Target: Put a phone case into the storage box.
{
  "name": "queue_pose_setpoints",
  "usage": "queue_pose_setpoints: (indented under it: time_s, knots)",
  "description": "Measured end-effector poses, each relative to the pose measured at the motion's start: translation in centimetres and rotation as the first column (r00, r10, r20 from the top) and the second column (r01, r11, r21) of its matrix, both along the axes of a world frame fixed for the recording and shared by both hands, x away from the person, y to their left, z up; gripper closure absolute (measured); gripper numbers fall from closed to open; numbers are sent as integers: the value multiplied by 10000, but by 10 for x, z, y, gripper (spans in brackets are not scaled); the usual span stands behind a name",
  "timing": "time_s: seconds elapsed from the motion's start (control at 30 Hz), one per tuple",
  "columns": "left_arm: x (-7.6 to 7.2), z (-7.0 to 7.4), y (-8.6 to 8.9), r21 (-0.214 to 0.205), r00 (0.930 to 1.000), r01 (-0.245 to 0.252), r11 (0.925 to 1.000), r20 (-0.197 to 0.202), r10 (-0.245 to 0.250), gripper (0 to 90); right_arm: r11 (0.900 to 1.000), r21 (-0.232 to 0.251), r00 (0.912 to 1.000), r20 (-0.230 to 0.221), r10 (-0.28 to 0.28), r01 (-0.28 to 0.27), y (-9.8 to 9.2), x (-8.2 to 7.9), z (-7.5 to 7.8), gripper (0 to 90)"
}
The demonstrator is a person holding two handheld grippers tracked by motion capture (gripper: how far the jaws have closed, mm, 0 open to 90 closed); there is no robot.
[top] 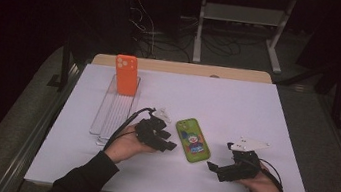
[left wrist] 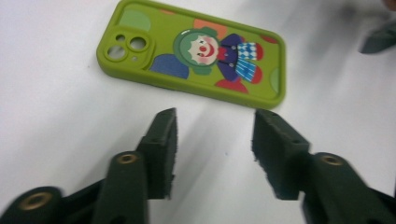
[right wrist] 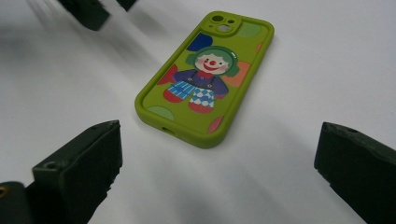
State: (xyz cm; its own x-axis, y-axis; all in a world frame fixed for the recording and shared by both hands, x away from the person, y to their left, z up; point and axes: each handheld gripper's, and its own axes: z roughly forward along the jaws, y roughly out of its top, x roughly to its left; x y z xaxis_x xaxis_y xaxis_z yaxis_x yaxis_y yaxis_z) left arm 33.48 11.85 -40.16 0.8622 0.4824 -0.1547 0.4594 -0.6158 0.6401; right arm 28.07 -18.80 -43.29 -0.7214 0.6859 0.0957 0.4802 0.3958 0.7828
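Note:
A green phone case point(top: 192, 139) with a clown picture lies flat, back up, on the white table sheet between my two grippers. My left gripper point(top: 168, 141) sits just left of it; in the left gripper view the jaws point(left wrist: 215, 149) stand open with bare sheet between them and the case point(left wrist: 196, 53) a little beyond the tips. My right gripper point(top: 219, 156) rests to the case's right. Its jaws point(right wrist: 219, 158) are spread wide and empty, with the case point(right wrist: 205, 77) ahead of them. An orange phone case point(top: 126, 74) stands upright at the far left.
The orange case stands at the far end of a clear slotted rack point(top: 114, 113) left of my left hand. The white sheet point(top: 238, 100) covers the tabletop, with a wooden edge point(top: 187, 69) at the back. Dark floor, cables and a desk frame lie beyond.

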Motion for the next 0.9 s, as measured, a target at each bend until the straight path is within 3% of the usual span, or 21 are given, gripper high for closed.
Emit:
queue_pose_setpoints:
  time_s: [0.07,0.1,0.17,0.3,0.47,0.53,0.67,0.73,0.9]
  knots:
    - [-5,0,6,-257,9999,-5,9997,160,9,402,10000,23,10000,-34,-56,56,-1,0,0,1]
    - [-5,1,11,-81,9994,186,9998,310,-184,364,9999,82,9999,-55,-120,121,-1,0,0,1]
    - [-10,1,16,-550,9990,-13,9985,436,37,310,9997,108,9997,-60,-239,239,-2,0,1,1]
    - [-13,-2,25,-739,9975,149,9972,700,-98,165,9983,152,9984,-55,-569,570,-4,0,3,1]
    - [-17,-2,31,-936,9925,533,9942,1149,-424,74,9960,210,9962,-16,-870,870,-7,-3,7,1]
    - [-16,-2,33,-1260,9919,701,9895,1140,-557,36,9942,282,9946,-31,-1036,1037,-10,-5,9,1]
    - [-15,-5,36,-1400,9885,799,9869,1388,-604,4,9912,394,9920,32,-1265,1263,-15,-7,14,1]
    - [-14,-6,39,-1398,9883,657,9880,1457,-451,3,9921,216,9923,-9,-1237,1237,-16,-8,17,2]
    - [-10,-9,42,-1670,9912,536,9845,1284,-322,4,9918,213,9920,-45,-1260,1260,-16,-8,25,1]
